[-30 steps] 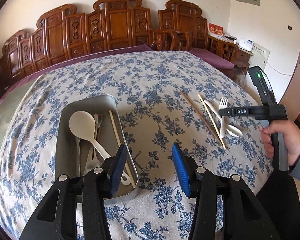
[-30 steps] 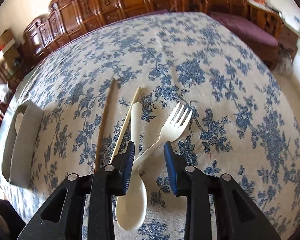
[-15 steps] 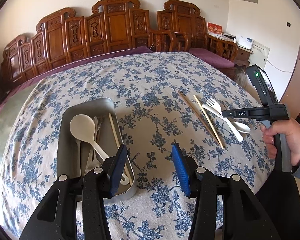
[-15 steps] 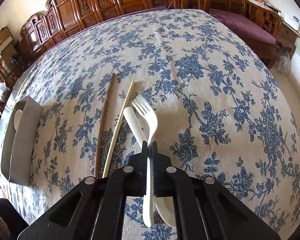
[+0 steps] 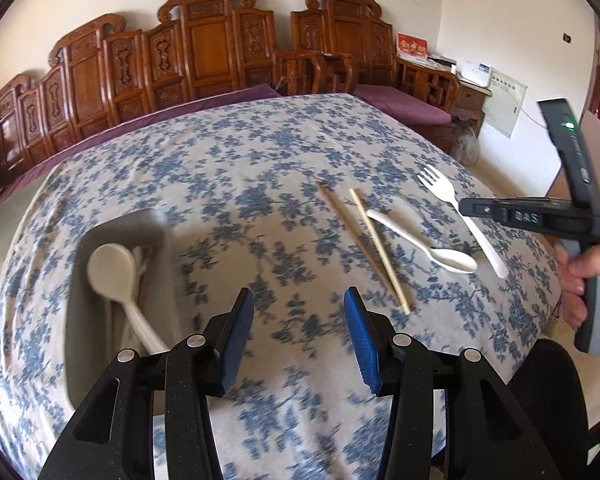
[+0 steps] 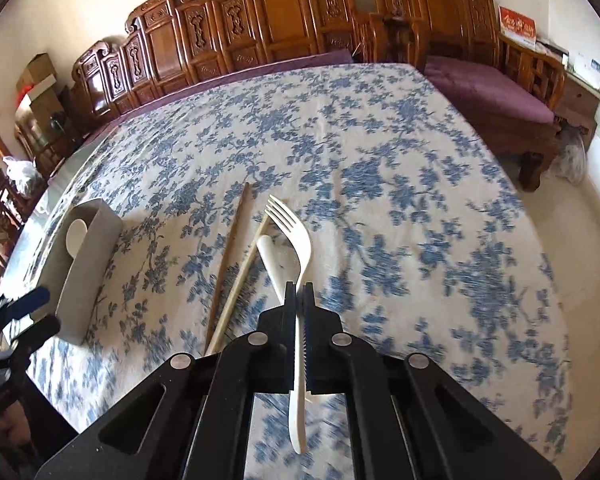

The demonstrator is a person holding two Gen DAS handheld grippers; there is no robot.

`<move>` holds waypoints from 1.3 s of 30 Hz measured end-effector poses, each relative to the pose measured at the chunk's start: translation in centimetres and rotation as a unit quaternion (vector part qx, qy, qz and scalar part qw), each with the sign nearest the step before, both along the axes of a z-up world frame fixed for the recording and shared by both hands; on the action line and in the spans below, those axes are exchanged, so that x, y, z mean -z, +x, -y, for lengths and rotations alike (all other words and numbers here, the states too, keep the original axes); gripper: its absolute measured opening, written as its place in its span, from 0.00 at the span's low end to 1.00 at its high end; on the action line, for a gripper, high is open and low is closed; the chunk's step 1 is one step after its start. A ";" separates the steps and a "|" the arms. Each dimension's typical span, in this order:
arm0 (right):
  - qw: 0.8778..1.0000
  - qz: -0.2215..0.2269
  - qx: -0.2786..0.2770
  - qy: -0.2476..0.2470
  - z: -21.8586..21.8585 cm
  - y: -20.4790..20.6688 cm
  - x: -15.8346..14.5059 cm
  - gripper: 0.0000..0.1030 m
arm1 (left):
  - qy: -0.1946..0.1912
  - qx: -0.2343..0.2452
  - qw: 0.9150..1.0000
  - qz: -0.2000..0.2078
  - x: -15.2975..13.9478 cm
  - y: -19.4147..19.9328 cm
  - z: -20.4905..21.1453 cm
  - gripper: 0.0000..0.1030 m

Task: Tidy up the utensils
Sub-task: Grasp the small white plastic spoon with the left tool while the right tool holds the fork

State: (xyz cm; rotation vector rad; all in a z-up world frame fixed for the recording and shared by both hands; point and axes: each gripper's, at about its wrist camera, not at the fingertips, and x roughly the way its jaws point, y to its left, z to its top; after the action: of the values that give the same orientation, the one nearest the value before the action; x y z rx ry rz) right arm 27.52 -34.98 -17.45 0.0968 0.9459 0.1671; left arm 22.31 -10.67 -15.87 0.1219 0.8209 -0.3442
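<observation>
Fork (image 6: 300, 248) is clamped by its handle in my right tongs (image 6: 299, 300), lifted clear of the cloth, its long axis in line with the jaws, tines pointing away. My left tongs (image 5: 298, 336) hang half open, holding nothing. From the fork, the grey tray (image 6: 86, 276) lies well to the left, nearer my left hand; my judgement: carry leftward.

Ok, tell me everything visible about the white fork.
The fork is white, plastic-looking, one piece with four tines and a long flat handle. The right tongs are shut on its handle, tines pointing away, handle end sticking back past the pads. In the left wrist view it hangs clear of the floral tablecloth, near the spoon.
</observation>
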 end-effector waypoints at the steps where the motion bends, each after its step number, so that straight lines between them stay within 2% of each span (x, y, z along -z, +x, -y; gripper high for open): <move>1: 1.000 0.002 0.001 -0.005 0.5 -0.3 0.0 0.04 | 0.000 0.003 1.000 -0.003 0.1 0.2 0.7 0.43; 10: 0.999 0.008 0.031 -0.028 5.7 -0.9 0.5 0.04 | -0.020 0.022 0.999 -0.042 1.8 2.4 7.3 0.43; 13: 0.999 0.006 0.040 -0.022 6.8 -0.9 0.7 0.04 | -0.008 0.028 0.999 -0.043 2.4 2.9 9.7 0.43; 23: 0.998 0.001 0.066 0.015 9.8 -0.8 1.1 0.04 | -0.016 0.030 0.995 -0.089 5.1 6.2 15.0 0.43; 30: 0.997 -0.001 0.066 0.033 9.9 -0.7 1.2 0.04 | -0.023 0.010 0.991 -0.129 7.7 8.7 16.3 0.27; 35: 0.997 -0.001 0.062 0.036 9.7 -0.7 1.2 0.04 | -0.025 0.016 0.991 -0.130 7.9 8.9 16.9 0.11; 39: 0.998 0.001 0.058 0.037 9.2 -0.8 0.9 0.04 | -0.019 0.021 0.991 -0.128 7.7 8.8 16.8 0.05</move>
State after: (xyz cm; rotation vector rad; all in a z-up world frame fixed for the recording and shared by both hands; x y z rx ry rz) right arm 26.72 -44.20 -18.37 0.2186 0.9298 0.0953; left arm 31.08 -27.49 -23.54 0.0604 1.0663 -0.4194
